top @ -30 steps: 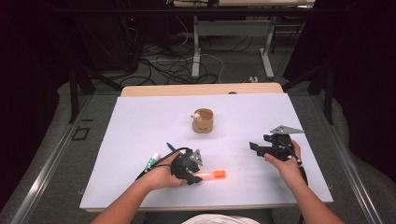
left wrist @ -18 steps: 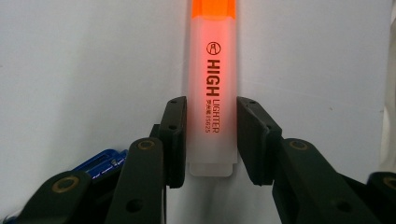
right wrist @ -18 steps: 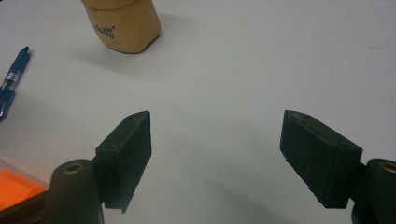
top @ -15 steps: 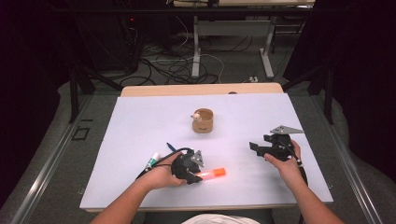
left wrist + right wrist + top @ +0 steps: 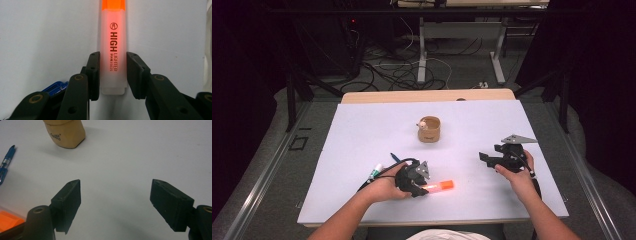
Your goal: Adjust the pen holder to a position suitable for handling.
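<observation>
lying flat between the jaws, orange highlighter [image 5: 113, 47] with translucent barrel.

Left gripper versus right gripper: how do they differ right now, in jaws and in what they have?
The left gripper has its jaws closed in on the orange highlighter, one pad on each side of the barrel; the right gripper has its jaws spread wide with only bare white table between them. The left sits near the table's front edge; the right is off to the side, aimed toward the wooden cup. Both are hand-held, black and two-jawed.
</observation>
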